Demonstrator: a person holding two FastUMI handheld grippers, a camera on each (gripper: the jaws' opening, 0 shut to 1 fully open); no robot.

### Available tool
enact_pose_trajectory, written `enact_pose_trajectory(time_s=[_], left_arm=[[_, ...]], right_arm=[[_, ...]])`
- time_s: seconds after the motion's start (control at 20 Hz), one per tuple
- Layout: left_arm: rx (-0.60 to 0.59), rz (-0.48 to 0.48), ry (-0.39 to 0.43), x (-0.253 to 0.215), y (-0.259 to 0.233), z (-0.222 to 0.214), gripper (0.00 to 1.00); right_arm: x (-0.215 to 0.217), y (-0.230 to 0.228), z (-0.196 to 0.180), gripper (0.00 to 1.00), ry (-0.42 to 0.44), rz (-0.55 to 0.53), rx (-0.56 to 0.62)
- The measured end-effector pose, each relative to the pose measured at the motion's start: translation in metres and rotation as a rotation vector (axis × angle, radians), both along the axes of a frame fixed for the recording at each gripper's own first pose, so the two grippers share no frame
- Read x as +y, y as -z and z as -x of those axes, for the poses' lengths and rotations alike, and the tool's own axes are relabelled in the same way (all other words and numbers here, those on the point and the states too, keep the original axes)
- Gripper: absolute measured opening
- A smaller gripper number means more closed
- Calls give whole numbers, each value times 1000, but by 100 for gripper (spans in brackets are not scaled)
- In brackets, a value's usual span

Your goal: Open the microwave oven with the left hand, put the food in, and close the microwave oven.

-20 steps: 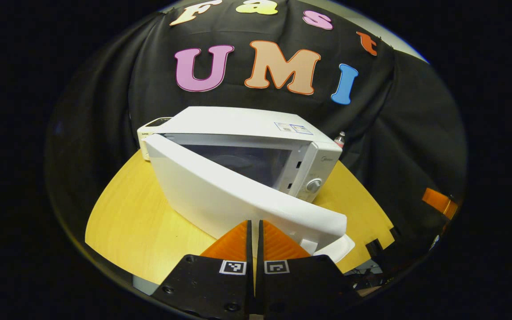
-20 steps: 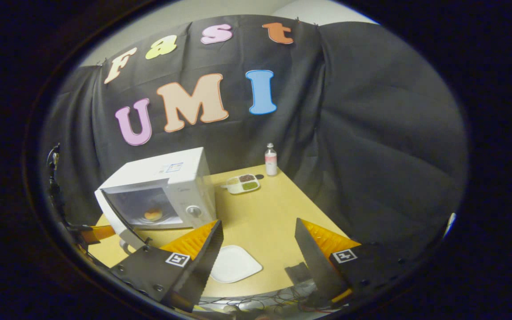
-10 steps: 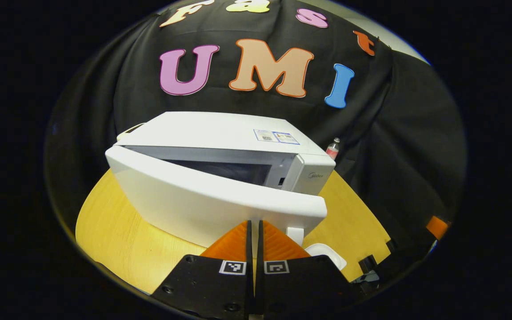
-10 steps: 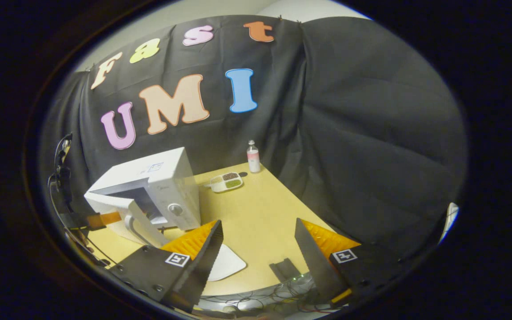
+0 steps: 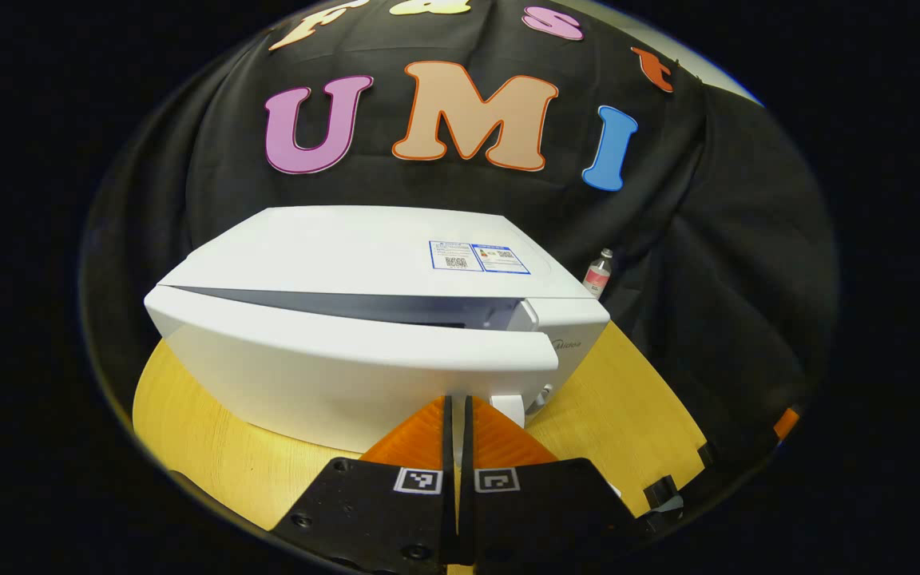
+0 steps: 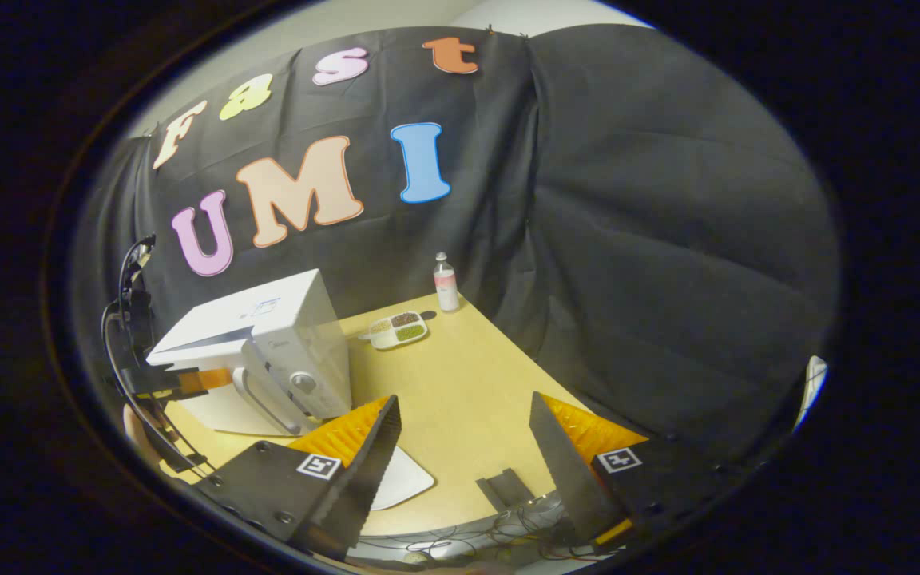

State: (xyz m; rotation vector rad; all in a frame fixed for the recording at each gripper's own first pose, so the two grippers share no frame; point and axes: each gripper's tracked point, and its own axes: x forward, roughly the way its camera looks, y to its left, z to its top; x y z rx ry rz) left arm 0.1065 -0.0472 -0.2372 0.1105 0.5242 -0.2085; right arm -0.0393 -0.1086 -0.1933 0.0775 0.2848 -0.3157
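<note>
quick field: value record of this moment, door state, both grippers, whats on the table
microwave door: nearly closed, narrow gap left along its top edge
left gripper: fingers together, tips against the door front
right gripper: open, holding nothing, above the table
table: yellow wood top
white plate: empty, near the right gripper
divided tray: by the far edge, holds food
bottle: upright, beside the tray

Dim booth, bright overhead light on the table [image 6: 460,375], strong fisheye bending at edges.

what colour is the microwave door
White, like the rest of the microwave; the door shows best in the left gripper view.
</note>
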Motion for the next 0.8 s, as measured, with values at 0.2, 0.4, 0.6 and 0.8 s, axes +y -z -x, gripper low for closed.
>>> enact_pose_trajectory(time_s=[0.2, 0.4, 0.6, 0.8], left_arm=[[-11, 7, -19, -1, -1, -12, 0], [-15, 37, -43, -1, -2, -21, 0], [9, 98, -60, -4, 2, -23, 0], [3, 123, -80, -4, 1, -24, 1]], right_arm=[[2, 3, -4, 100, -9, -1, 11], [6, 2, -7, 100, -25, 17, 15], [1, 1, -10, 92, -24, 19, 24], [-6, -3, -13, 92, -19, -5, 23]])
